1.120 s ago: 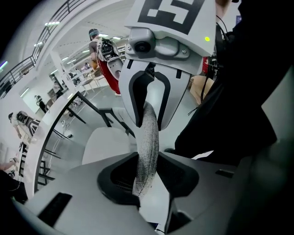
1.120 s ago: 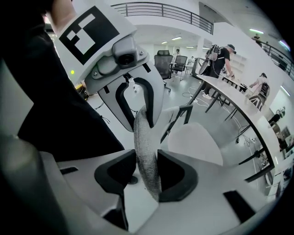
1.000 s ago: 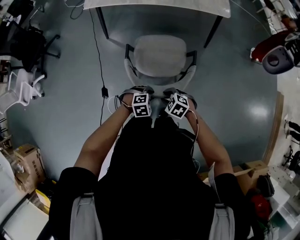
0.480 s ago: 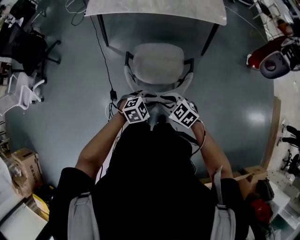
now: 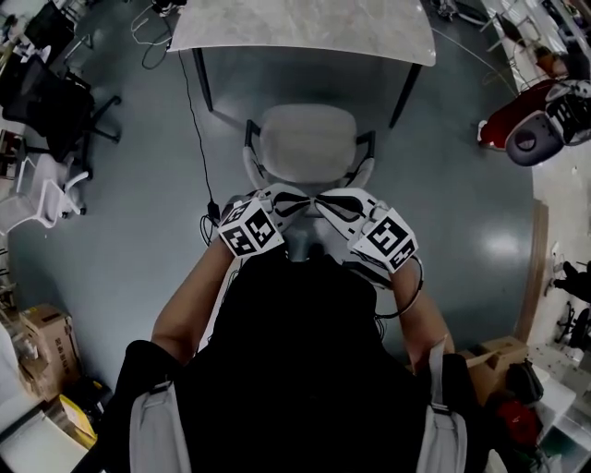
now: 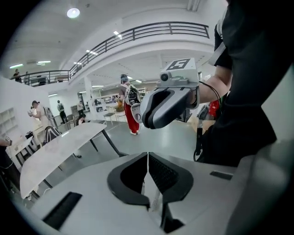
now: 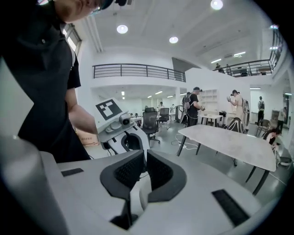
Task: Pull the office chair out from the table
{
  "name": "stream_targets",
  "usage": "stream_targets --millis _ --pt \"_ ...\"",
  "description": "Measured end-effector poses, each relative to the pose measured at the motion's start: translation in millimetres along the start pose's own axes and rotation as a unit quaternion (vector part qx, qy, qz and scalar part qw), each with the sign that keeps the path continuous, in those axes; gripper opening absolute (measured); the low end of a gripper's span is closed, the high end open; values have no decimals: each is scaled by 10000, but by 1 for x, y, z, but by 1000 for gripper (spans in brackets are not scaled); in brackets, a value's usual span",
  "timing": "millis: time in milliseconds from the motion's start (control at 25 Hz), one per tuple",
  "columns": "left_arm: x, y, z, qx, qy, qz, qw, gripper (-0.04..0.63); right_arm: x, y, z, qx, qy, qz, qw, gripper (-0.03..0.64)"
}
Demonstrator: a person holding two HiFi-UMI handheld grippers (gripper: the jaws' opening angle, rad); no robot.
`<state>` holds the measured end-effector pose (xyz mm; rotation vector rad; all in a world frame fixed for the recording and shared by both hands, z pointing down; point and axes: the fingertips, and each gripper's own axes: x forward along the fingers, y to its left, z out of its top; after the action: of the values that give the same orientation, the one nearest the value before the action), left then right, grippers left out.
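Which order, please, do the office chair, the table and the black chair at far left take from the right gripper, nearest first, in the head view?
1. Office chair: just ahead of the right gripper, whose jaws have just been closing on nothing.
2. Table: beyond the chair, at the top.
3. Black chair: far upper left.

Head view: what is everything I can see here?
table: one, pale top, dark legs, top centre
office chair: one, white, between table and person
black chair: one, upper left
white chair: one, left edge
cable: one, black, floor left of office chair
boxes: brown, lower left, lower right
red object: one, right edge, unclear
floor: grey-blue
person: one, black top, bottom centre
left gripper: one, white, jaws just closing, shut, empty
right gripper: one, white, jaws just closing, shut, empty
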<state>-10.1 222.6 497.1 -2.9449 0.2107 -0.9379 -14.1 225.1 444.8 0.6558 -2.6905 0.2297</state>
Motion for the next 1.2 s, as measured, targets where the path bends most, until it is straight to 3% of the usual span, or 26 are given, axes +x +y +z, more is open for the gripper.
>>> stream_targets --millis 80,240,360,680,920,1200 --pt "-10 3 10 15 -129 62 9999 18 -9 3 20 2 -313 -31 9995 31" --pt "-32 7 31 -31 -534 230 9983 12 -22 19 55 -470 -882 107 9949 28" --pt "-44 3 46 23 -746 296 9968 12 -36 28 74 -239 -1313 281 9907 26" --pt "-66 -5 69 -262 -1497 335 9878 12 -52 25 62 27 -1698 180 9853 25" --pt "-73 0 71 -913 -2184 278 9712 12 -57 22 56 263 -1837 121 9825 20" --pt "-68 6 64 -1308 -2325 179 9636 11 -60 11 47 335 -1821 -59 9827 20"
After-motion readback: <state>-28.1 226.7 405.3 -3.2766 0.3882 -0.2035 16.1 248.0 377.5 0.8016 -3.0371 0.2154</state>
